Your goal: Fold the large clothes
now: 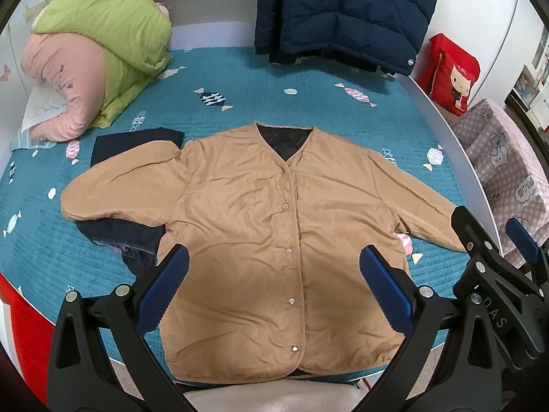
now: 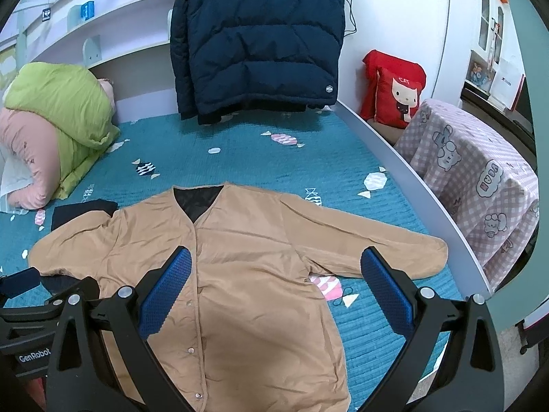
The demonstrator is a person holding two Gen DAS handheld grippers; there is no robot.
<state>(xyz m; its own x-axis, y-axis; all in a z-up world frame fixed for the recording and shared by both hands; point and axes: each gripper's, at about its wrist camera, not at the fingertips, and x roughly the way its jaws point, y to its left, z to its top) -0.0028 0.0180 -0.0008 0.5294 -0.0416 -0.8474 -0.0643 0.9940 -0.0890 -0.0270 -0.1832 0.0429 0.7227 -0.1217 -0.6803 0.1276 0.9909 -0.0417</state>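
Observation:
A tan snap-front jacket lies flat and face up on the teal bedspread, snaps closed and both sleeves spread outward. Its left sleeve rests on a dark denim garment. My left gripper hovers open above the jacket's lower body, nothing between its blue pads. My right gripper is open too, above the jacket's right half near the armpit. In the left wrist view the right gripper shows at the right edge, over the right cuff.
A navy puffer coat hangs at the head of the bed. A rolled green and pink quilt lies at the far left. A red cushion and a pink checked cover stand beyond the bed's right edge.

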